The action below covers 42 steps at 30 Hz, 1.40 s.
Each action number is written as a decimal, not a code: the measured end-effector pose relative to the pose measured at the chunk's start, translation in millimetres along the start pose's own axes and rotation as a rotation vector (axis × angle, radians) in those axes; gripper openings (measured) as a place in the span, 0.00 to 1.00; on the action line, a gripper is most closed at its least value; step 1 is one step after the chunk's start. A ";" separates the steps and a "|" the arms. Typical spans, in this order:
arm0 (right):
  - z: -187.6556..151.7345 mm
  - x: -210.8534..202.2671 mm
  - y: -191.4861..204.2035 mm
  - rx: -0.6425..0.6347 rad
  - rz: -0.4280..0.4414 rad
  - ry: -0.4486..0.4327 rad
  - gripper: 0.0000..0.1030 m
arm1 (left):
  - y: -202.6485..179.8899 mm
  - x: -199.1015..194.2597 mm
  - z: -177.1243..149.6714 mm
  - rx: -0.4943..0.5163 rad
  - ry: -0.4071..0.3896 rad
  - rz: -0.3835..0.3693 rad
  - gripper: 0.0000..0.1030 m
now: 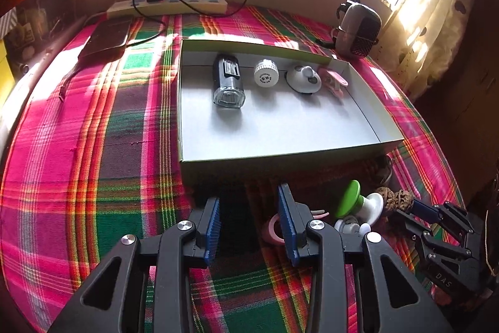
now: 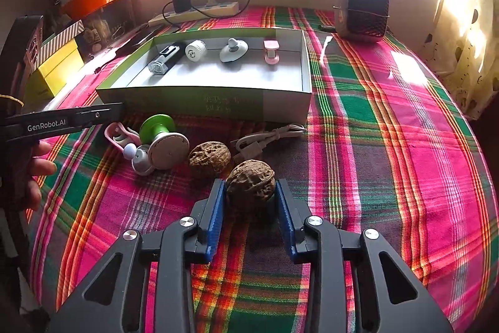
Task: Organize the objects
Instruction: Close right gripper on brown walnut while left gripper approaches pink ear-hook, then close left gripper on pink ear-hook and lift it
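A wrinkled brown walnut (image 2: 251, 181) sits on the plaid cloth (image 2: 389, 145) with the right gripper (image 2: 250, 195) closed around it, a blue pad touching each side — clamped, it appears, though the nut still rests on the cloth. A second walnut (image 2: 209, 159) lies just beside it, toward the box. The left gripper (image 1: 249, 227) hangs over bare cloth with its jaws apart and nothing between them. The likely destination is the shallow open box (image 2: 218, 102) behind, where a dark bottle (image 2: 163, 60), a white cap (image 2: 195, 50), a grey-white knob (image 2: 233, 49) and a pink clip (image 2: 271, 51) already lie in a row. The risk is plain: the shell is round, hard and ridged, so a grip near the pad tips could let it roll or pop free on lifting, and it might knock its neighbour away. Carried low, it could catch the box's near wall. Around the nuts lie a green-and-white spool-shaped item (image 2: 162, 138), a small white piece (image 2: 140, 159), a pink clip on the cloth (image 2: 117, 131) and a coiled beige cable (image 2: 268, 136) — the cable and second walnut lie between the gripper and the box.
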State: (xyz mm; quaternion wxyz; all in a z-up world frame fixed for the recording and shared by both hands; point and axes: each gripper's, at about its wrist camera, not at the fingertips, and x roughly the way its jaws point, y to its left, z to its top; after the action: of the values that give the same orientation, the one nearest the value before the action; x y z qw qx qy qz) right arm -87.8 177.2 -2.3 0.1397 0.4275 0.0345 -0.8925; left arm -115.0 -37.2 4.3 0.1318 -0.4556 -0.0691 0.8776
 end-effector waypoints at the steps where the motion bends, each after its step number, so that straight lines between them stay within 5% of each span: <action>1: 0.3 0.3 -0.1 0.000 0.001 0.000 0.33 | 0.6 -0.7 -1.1 -0.002 0.003 0.001 0.31; 14: -1.6 -1.9 -1.2 0.004 0.011 -0.002 0.33 | -5.6 -20.0 -31.1 0.044 0.022 -0.009 0.31; 20: -4.3 -3.8 -2.8 -0.005 0.011 -0.003 0.33 | -6.2 -37.0 -34.1 0.012 -0.035 -0.093 0.32; 30: -5.9 -4.5 -2.9 -0.012 0.006 -0.002 0.33 | -38.4 -23.1 -39.4 0.162 -0.005 -0.056 0.32; 42: -6.3 -4.2 -3.0 -0.011 0.011 -0.002 0.33 | -44.6 -7.5 -34.5 0.204 0.019 0.011 0.32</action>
State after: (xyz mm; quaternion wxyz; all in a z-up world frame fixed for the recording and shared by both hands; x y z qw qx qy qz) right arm -81.4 182.1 -3.2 0.1468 0.4261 0.0370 -0.8919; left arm -75.1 3.3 1.1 0.1735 -0.4485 0.0244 0.8764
